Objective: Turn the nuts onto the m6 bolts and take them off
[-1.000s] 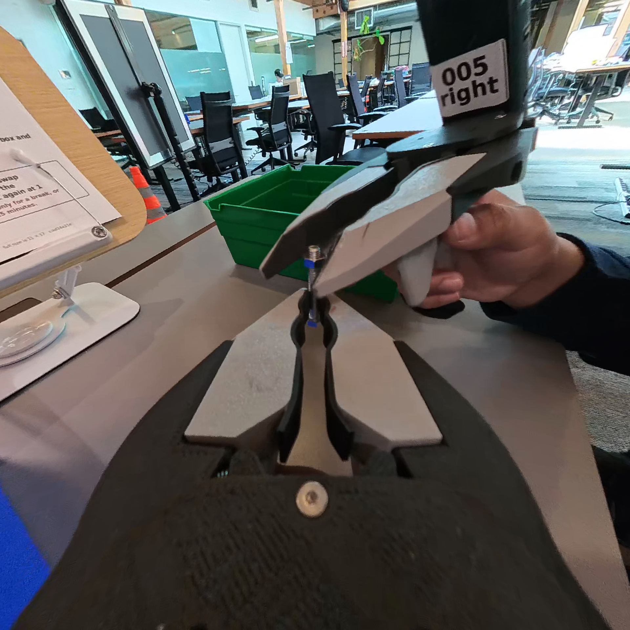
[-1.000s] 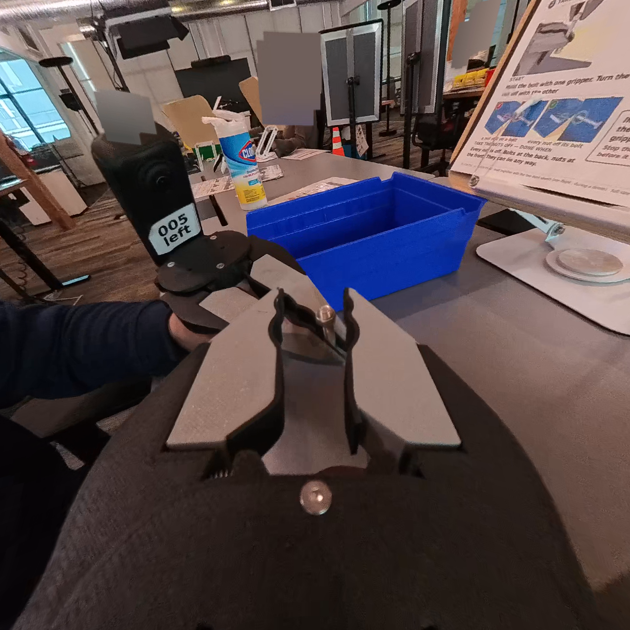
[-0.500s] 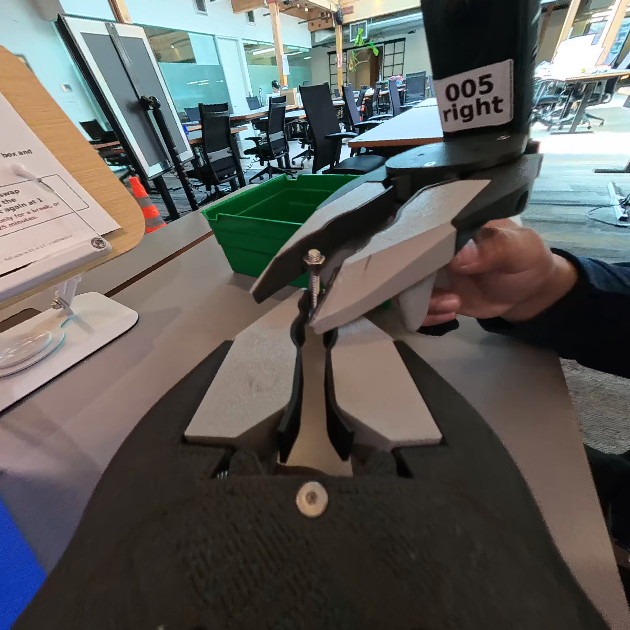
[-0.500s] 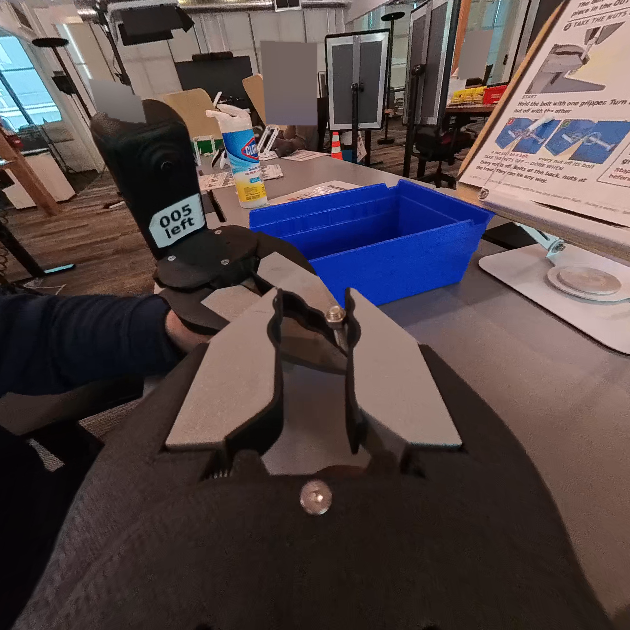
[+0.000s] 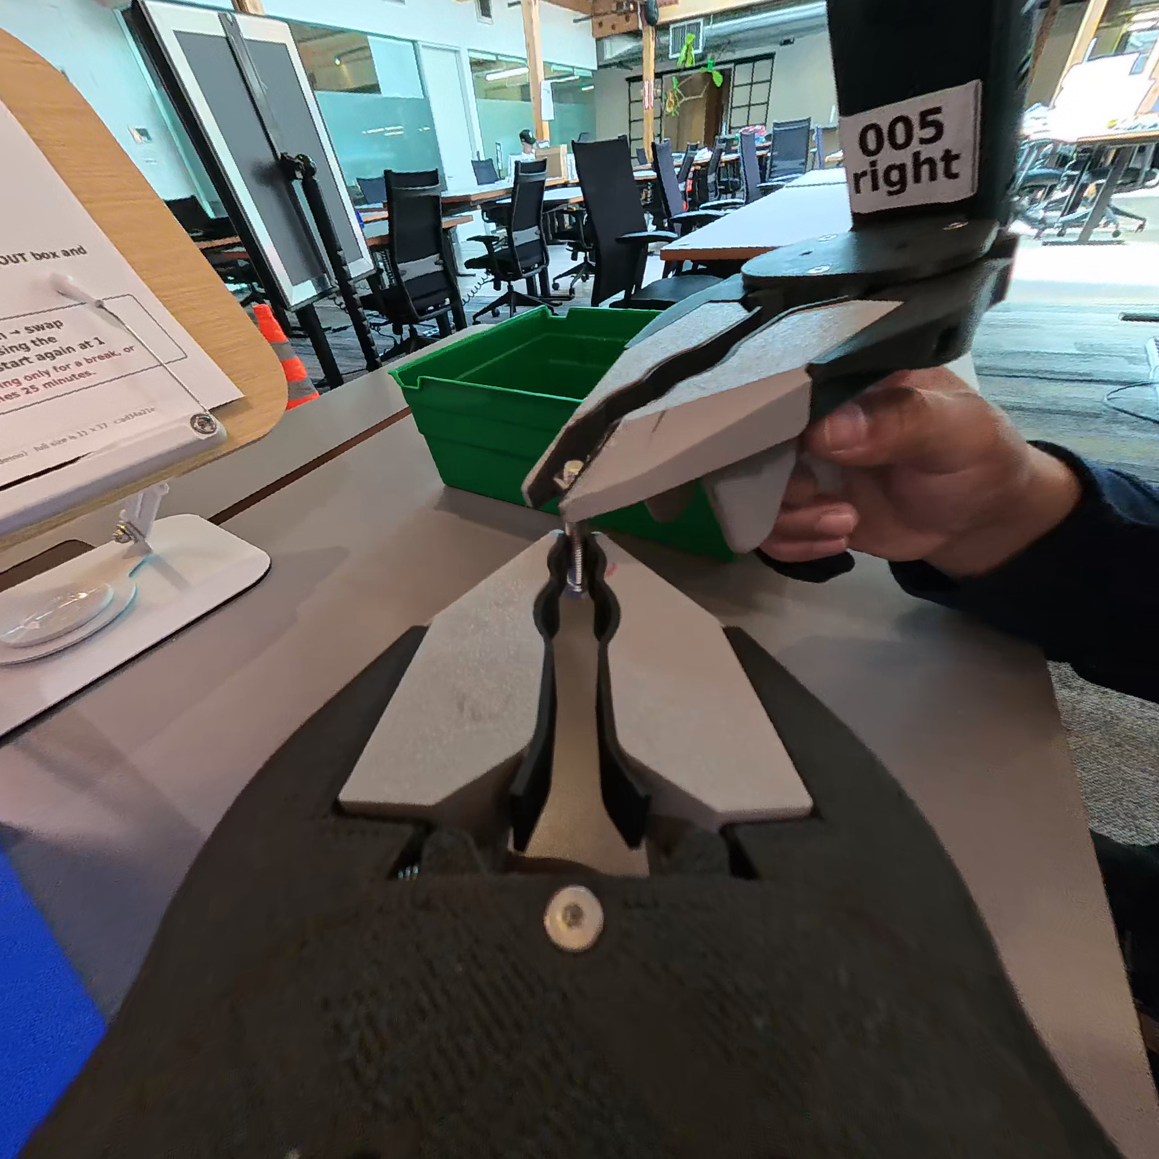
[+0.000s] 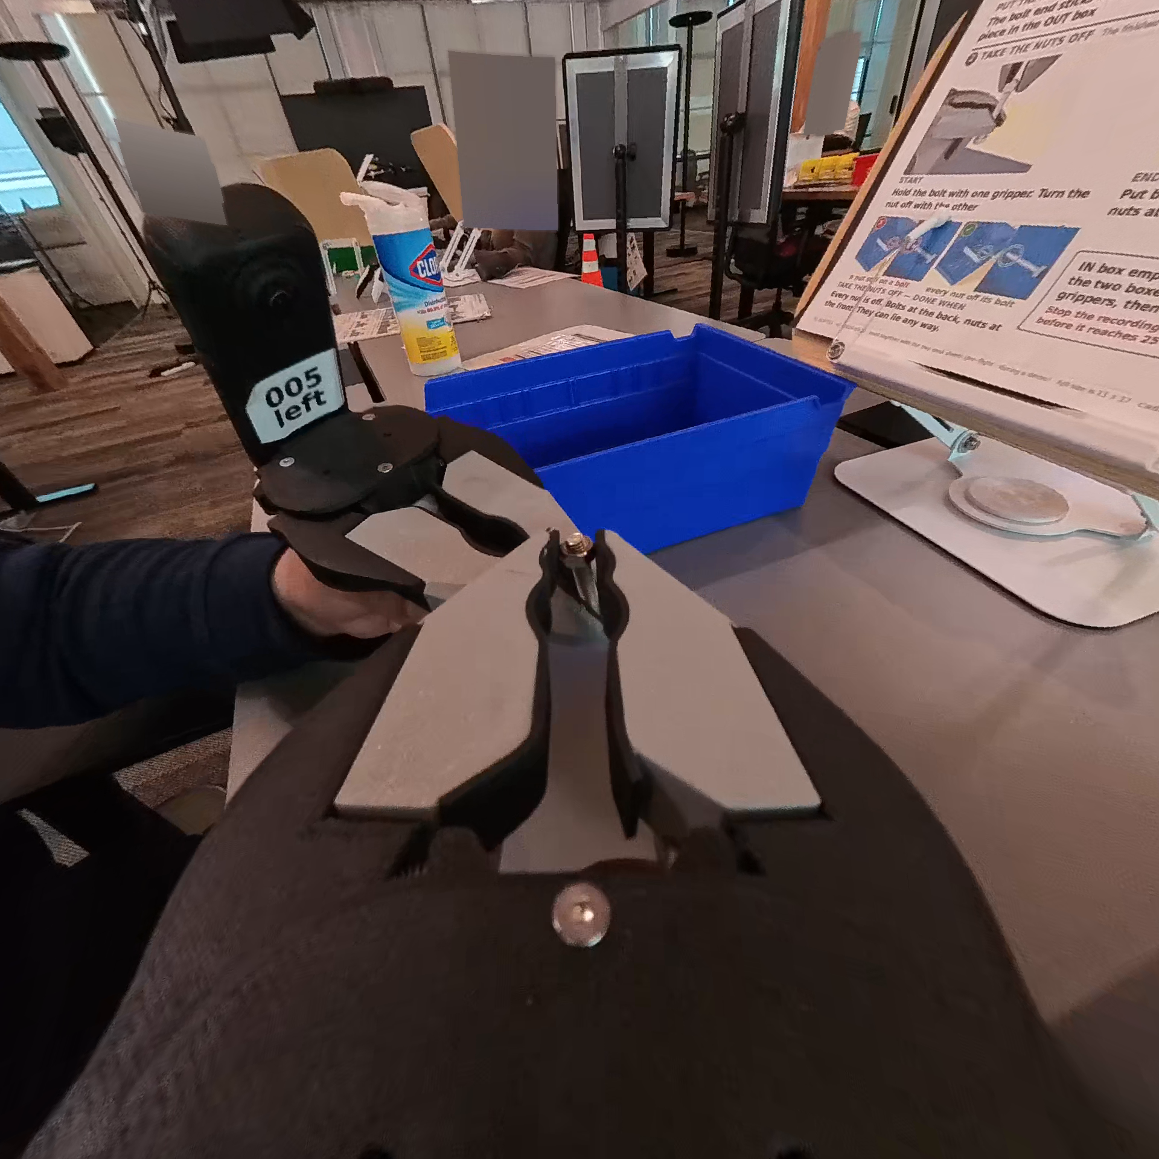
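My left gripper (image 5: 576,555) is shut on a silver M6 bolt (image 5: 574,564) and holds it upright above the grey table (image 5: 313,564). My right gripper (image 6: 576,555) comes in from the right and above, shut on the nut (image 6: 576,545) at the bolt's top end. In the left wrist view the right gripper (image 5: 560,492) sits just over my left fingertips, with the nut (image 5: 572,469) showing between its jaws. The bolt's lower end is hidden between my left fingers. In the right wrist view the other gripper's fingers (image 6: 464,502) reach in from the left.
A green bin (image 5: 502,401) stands behind the grippers in the left wrist view. A blue bin (image 6: 658,439) stands behind them in the right wrist view. An instruction board on a white stand (image 6: 1003,502) is at the table's side. A wipes canister (image 6: 414,295) stands farther back. The tips of both grippers are at nearly the same place.
My right gripper was open around the bolt's top. It has closed on the nut and lowered slightly. My left gripper has kept its hold on the bolt.
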Available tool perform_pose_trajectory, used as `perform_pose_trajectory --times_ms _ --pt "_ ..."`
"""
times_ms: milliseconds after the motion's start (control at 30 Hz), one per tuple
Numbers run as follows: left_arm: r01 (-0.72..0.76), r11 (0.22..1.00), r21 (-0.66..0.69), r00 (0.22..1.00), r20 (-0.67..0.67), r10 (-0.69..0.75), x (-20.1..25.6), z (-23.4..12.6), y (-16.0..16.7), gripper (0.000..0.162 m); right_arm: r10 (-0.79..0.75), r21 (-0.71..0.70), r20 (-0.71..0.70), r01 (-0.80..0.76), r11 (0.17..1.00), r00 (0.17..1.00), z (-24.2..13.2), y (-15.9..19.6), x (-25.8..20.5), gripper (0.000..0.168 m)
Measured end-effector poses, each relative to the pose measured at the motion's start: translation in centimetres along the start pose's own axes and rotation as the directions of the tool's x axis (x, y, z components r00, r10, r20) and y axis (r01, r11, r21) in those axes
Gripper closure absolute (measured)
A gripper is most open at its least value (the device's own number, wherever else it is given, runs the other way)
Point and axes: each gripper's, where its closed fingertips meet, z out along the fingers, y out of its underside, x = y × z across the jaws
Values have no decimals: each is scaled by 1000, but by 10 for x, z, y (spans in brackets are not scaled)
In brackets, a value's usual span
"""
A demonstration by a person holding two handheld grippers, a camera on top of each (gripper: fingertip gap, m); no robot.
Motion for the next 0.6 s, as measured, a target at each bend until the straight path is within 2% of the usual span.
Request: perform_pose_trajectory --times_ms 167,467,600 --pt "68 997 33 997 -25 -67 0 -1 -4 159 109 -22 52 -108 994 993 0 5 2 160" --pt "75 997 -12 997 -22 -75 -2 0 2 158 74 -9 6 -74 997 997 -2 2 7 160" --pt "79 997 -17 996 -40 -80 1 2 4 159 84 -5 31 -84 996 996 -5 1 5 161"
